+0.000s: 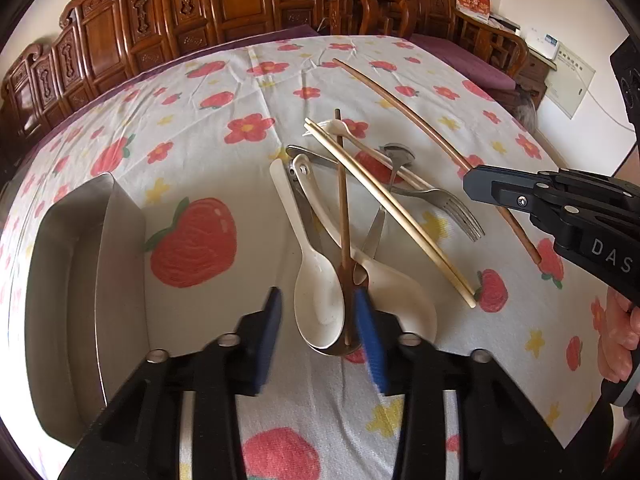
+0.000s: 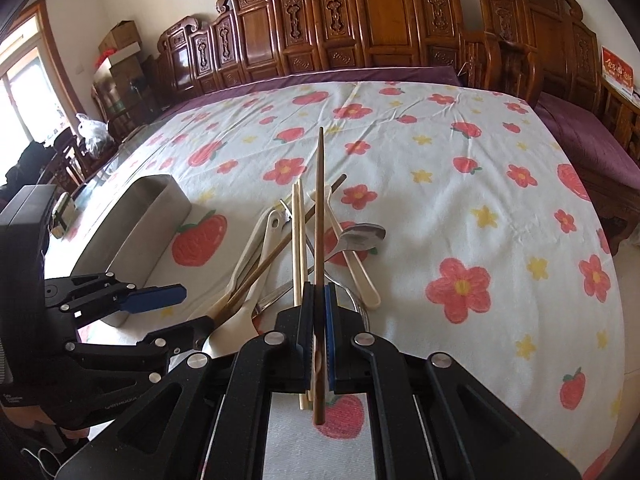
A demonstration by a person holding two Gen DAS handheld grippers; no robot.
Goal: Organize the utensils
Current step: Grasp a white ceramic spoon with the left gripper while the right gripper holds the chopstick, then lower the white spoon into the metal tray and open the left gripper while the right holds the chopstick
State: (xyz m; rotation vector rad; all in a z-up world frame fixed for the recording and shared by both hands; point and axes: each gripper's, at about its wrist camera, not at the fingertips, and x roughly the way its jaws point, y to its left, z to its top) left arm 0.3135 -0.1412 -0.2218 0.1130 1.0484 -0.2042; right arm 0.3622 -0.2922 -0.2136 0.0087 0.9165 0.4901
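Carved wooden screen panels (image 2: 360,24) at the back, and a strawberry-and-flower tablecloth (image 2: 480,208) under everything. Our right gripper (image 2: 319,320) is clamped tight on one dark brown chopstick (image 2: 319,208), holding it just above the cloth. Our left gripper (image 1: 320,328) sits low over the utensil pile, jaws only partly apart, straddling the white spoon (image 1: 316,292) bowl and the end of the second dark chopstick (image 1: 342,216); we can't tell if the pads actually press on anything yet.

Risk as we see it: that pile is crisscrossed, so closing here might catch spoon and chopstick together, or tug the pale chopsticks (image 1: 392,208) and fork (image 1: 452,208) lying across it and scatter things. The thin held stick could also pivot in the pads.

Count, roughly: two dark chopsticks, two pale ones, three or so white spoons, one metal spoon (image 2: 362,236), one fork, plus a metal piece under the pile we can't identify. The metal tray (image 1: 80,264) sits just left of the pile, nothing visible in it
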